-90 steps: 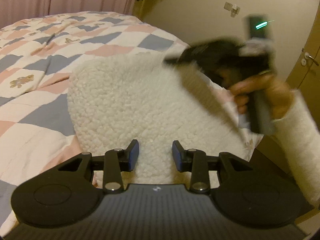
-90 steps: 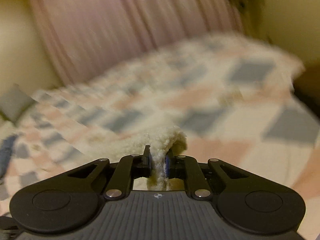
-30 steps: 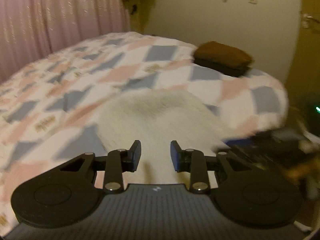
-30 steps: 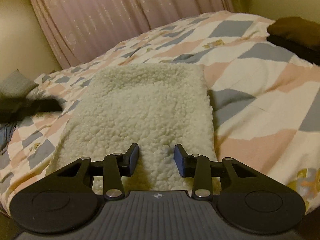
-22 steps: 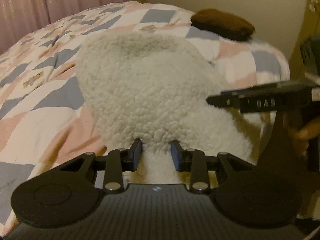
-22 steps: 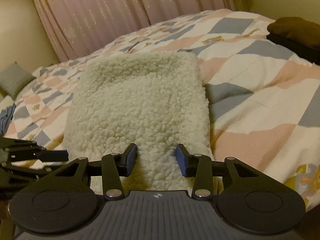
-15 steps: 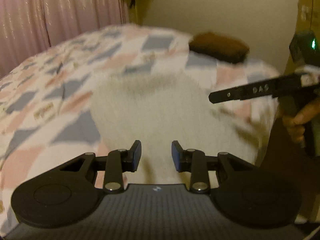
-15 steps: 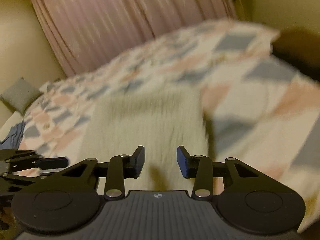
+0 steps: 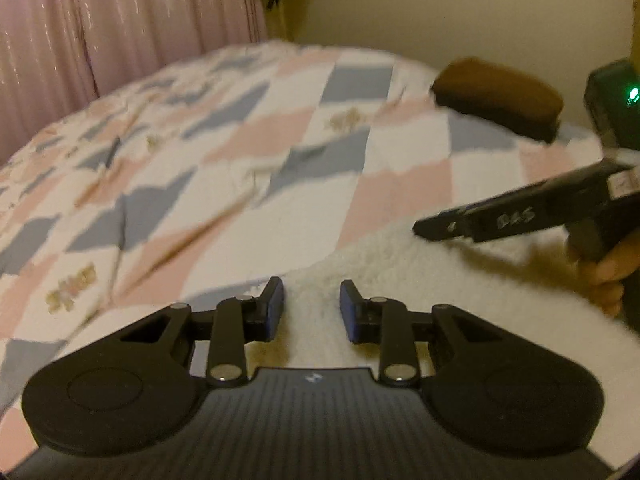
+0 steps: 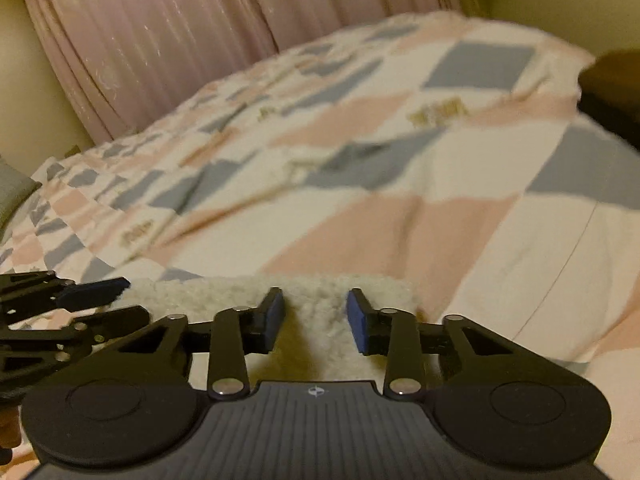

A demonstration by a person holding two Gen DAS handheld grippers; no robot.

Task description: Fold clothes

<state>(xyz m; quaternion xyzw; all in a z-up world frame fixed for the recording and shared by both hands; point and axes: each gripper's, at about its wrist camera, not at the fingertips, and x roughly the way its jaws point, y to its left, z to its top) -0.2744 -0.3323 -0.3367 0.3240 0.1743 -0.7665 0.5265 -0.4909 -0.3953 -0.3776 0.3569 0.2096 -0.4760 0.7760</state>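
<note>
A folded white fleece garment (image 9: 400,264) lies on the checked quilt (image 9: 248,136) of a bed. It also shows low in the right wrist view (image 10: 320,292). My left gripper (image 9: 311,304) is open and empty over the garment's near left part. My right gripper (image 10: 315,314) is open and empty over the garment's near edge. The right gripper also shows from the side in the left wrist view (image 9: 480,224), above the garment's right part. The left gripper shows at the left edge of the right wrist view (image 10: 72,300).
A brown cushion (image 9: 496,96) lies on a dark base at the bed's far right corner. Pink curtains (image 10: 180,32) hang behind the bed. A grey pillow (image 10: 12,192) lies at the far left. The wall (image 9: 440,8) stands behind.
Both grippers have moved forward over the garment, so much less of it shows and more quilt fills both views. Both stay open and empty.
</note>
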